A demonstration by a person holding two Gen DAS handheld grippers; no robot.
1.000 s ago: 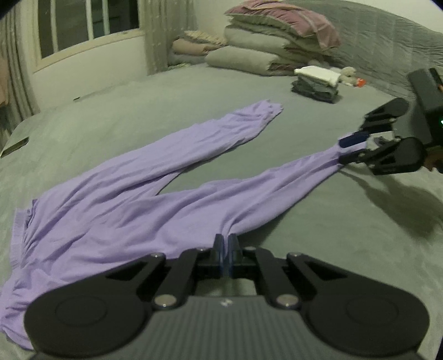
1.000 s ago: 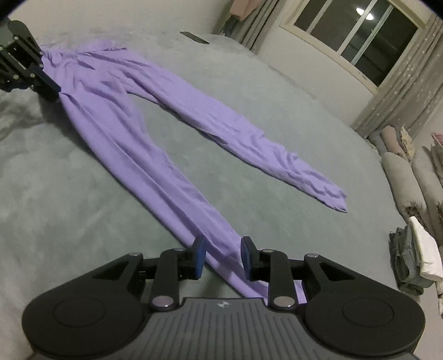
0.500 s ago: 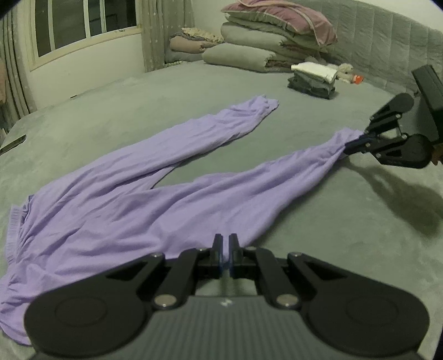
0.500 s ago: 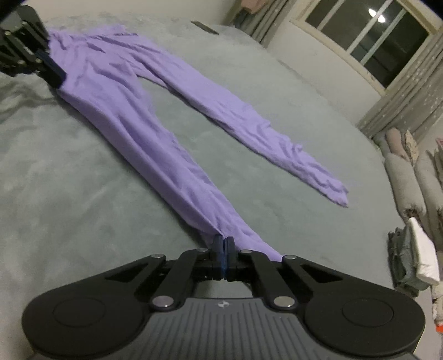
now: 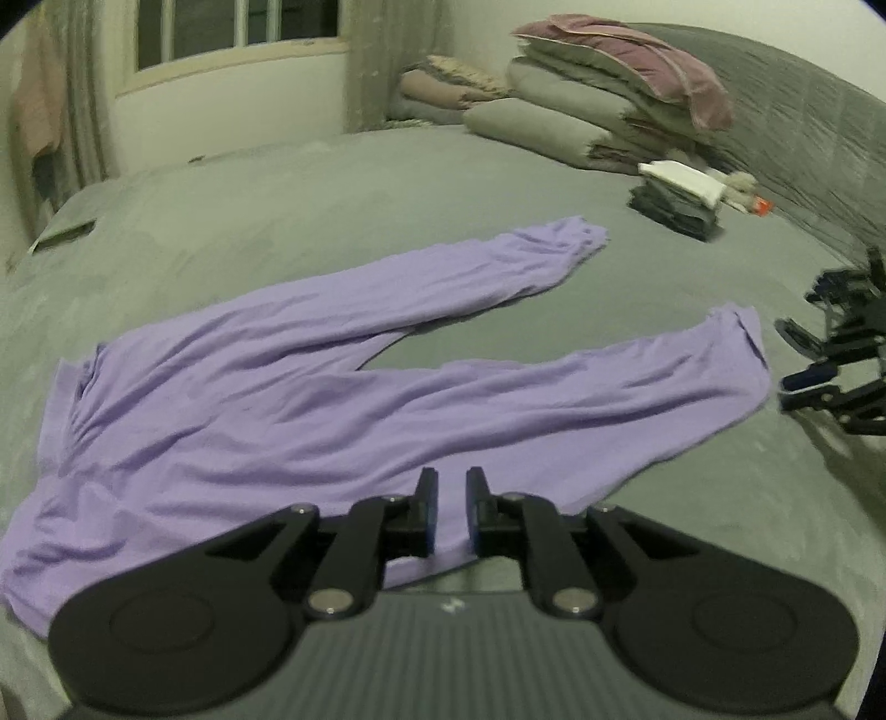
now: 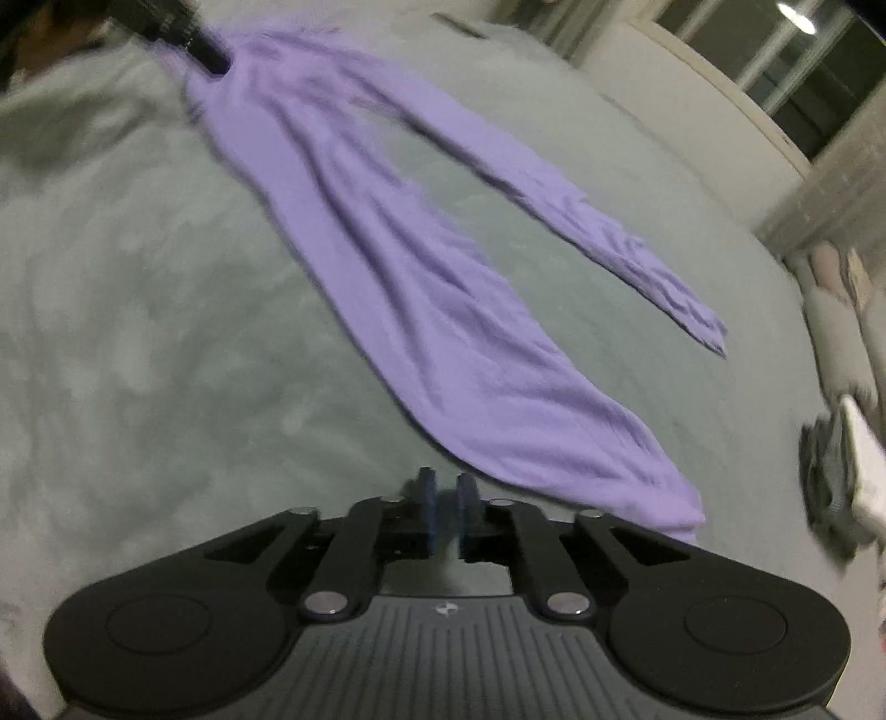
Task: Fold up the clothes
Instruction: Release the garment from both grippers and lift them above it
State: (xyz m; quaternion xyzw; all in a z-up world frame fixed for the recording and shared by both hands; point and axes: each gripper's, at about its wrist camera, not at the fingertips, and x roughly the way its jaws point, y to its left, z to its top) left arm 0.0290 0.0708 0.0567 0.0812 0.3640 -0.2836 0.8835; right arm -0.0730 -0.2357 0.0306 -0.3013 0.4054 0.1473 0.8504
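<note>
Grey plush bedding (image 5: 310,199) spreads wide beneath both of my grippers, running back to a padded grey headboard (image 5: 803,111) and a pale wall with a window (image 5: 232,27) and curtains. Stacked against the headboard sit folded grey quilts and pillows topped by a mauve one (image 5: 609,94), and just in front of them stands a small pile of folded dark clothes with a white piece on top (image 5: 678,202). Laid flat across the bed is a pair of thin lilac knit trousers (image 5: 288,404), the waistband towards the left of my left camera's view and the two long legs fanning apart towards the right, with a wedge of bare bedding between them. My left gripper (image 5: 449,512) hangs over the trousers' near edge close to the waist; its jaws have just been opening and now stand slightly apart, the cloth lying under the gap but not pinched by the pads. My right gripper (image 6: 443,512) hovers over bare bedding just beside the cuff of the nearer leg (image 6: 637,476); its jaws have likewise just been opening to a narrow gap with nothing between them, and the cuff lies loose on the bed. From the left camera my right gripper shows at the far right edge, near that cuff but apart from it.
</note>
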